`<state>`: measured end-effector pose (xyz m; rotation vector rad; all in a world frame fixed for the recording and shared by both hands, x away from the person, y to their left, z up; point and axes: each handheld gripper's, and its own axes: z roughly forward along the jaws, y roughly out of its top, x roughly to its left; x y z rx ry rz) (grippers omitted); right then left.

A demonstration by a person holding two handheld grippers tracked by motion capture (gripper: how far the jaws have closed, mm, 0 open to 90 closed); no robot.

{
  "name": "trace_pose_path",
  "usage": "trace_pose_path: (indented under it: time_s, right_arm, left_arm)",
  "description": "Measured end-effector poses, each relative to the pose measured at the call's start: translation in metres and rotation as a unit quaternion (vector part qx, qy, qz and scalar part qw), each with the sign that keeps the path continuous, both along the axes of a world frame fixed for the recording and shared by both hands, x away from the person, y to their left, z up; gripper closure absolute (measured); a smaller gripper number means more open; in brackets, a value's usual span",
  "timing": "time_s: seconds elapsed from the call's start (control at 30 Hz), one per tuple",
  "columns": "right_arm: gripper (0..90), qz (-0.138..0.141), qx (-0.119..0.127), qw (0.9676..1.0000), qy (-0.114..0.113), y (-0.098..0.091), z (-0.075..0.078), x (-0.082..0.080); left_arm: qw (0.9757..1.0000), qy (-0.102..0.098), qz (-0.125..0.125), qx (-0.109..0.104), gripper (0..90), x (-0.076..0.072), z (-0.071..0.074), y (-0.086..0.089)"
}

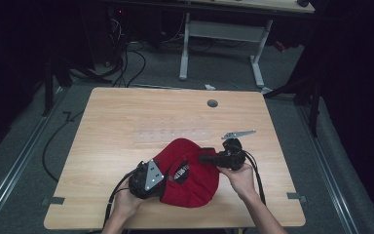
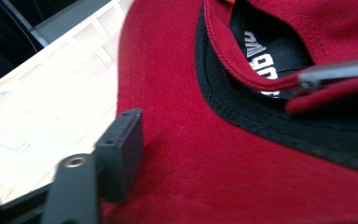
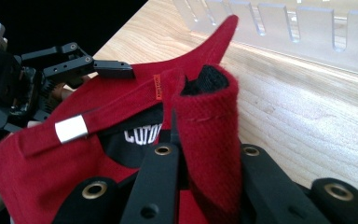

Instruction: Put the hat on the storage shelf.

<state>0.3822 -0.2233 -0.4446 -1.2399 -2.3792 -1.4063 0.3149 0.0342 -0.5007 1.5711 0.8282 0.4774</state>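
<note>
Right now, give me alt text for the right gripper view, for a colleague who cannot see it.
The right gripper is shut on a folded edge of a red cap, its black lining and metal strap buckle facing the camera. Behind it the left gripper reaches over the cap's far edge, on a wooden table.

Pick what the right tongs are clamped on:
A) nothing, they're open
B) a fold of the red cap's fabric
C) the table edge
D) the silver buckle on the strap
B: in the right gripper view the right tongs pinch a rolled fold of the red cap between their jaws, while the silver buckle sits free on the strap off to the side.
</note>
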Motion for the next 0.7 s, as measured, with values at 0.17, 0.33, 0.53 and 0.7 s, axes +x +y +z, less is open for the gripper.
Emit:
trace_pose_path:
  time_s: [0.17, 0.33, 0.53, 0.7]
  right_arm:
    - [84.1, 0.001, -0.004, 1.0, 0.0, 0.0, 0.001, -0.001]
    - [83.4, 0.005, -0.008, 0.9999, -0.009, -0.002, 0.001, -0.003]
    - [82.6, 0.003, -0.002, 0.9999, -0.015, -0.002, -0.001, -0.002]
    - [78.4, -0.01, -0.002, 0.9997, -0.023, -0.003, -0.002, 0.002]
  left_arm:
    - [0.9999, 0.009, -0.008, -0.004, 47.0, 0.0, 0.003, 0.002]
    - [0.9994, 0.027, -0.02, -0.012, 52.9, 0.001, 0.01, 0.005]
    - [0.9984, 0.036, -0.041, -0.012, 61.0, -0.001, 0.017, 0.006]
    - [0.9977, 0.034, -0.058, 0.004, 73.4, -0.003, 0.02, 0.003]
